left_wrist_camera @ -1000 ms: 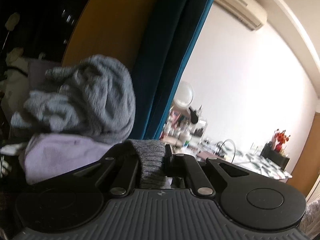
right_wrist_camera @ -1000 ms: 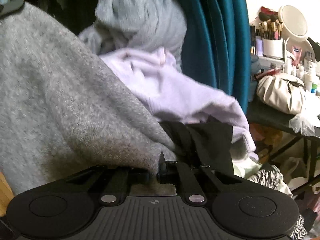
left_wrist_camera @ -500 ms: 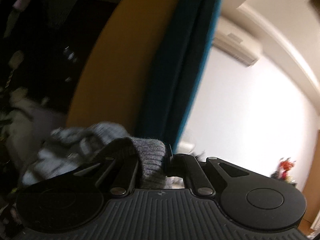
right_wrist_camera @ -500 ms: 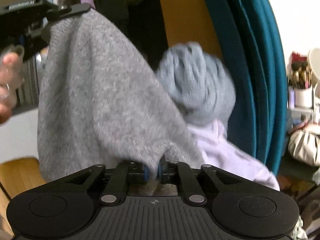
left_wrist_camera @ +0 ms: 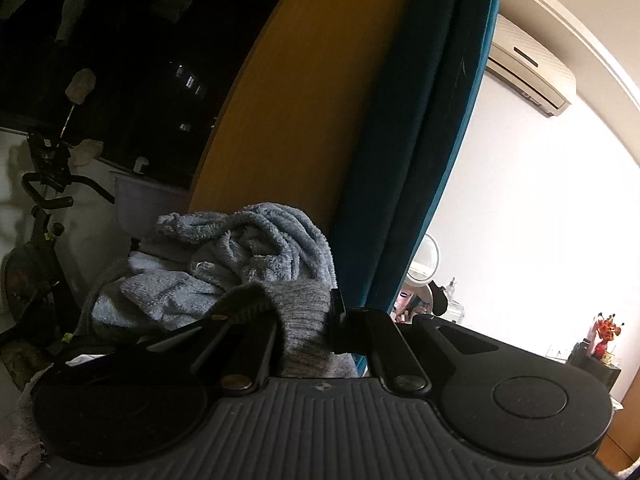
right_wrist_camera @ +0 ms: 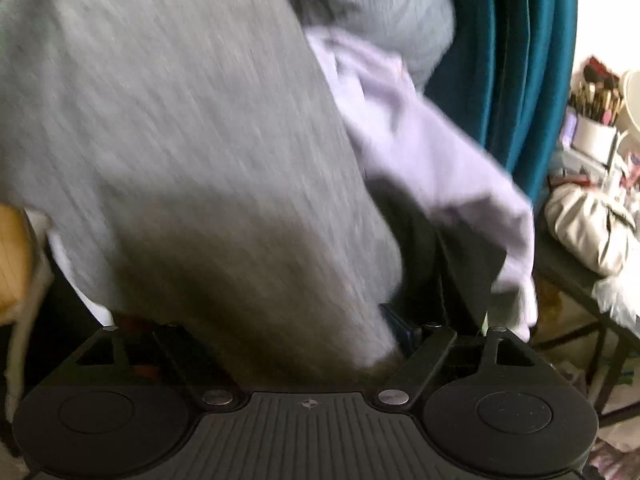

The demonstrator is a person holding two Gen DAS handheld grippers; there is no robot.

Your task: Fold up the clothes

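My left tool [left_wrist_camera: 308,320] is right up close, and it is pinching a bunched edge of the gray sweater [left_wrist_camera: 304,320] between its two fingers. My right tool [right_wrist_camera: 320,344] has its fingers spread wide, with the same gray sweater [right_wrist_camera: 180,140] draped down across the gap. I cannot tell if the cloth rests on one finger or just hangs in front. The sweater is up in the air, hanging big and loose, and it is blurry in the right view. It is not flat and I see no neat fold in it, so I think the folding of this one is only partway at best. Just behind it sits a messy pile. There is a fluffy blue-gray blanket [left_wrist_camera: 240,256] on top, and it is crumpled up. The right view shows more of the pile: a pale purple top [right_wrist_camera: 432,152] and some black cloth [right_wrist_camera: 440,264] under it, all rumpled. So there looks to be plenty left to fold. Behind the pile hangs a teal curtain [left_wrist_camera: 420,140]. Only the left view shows an exercise bike [left_wrist_camera: 40,240] off to the side and an air conditioner [left_wrist_camera: 528,68] high on the far wall. Only the right view shows a counter [right_wrist_camera: 576,276] with a cream bag [right_wrist_camera: 592,228] and a cup of brushes [right_wrist_camera: 596,120].
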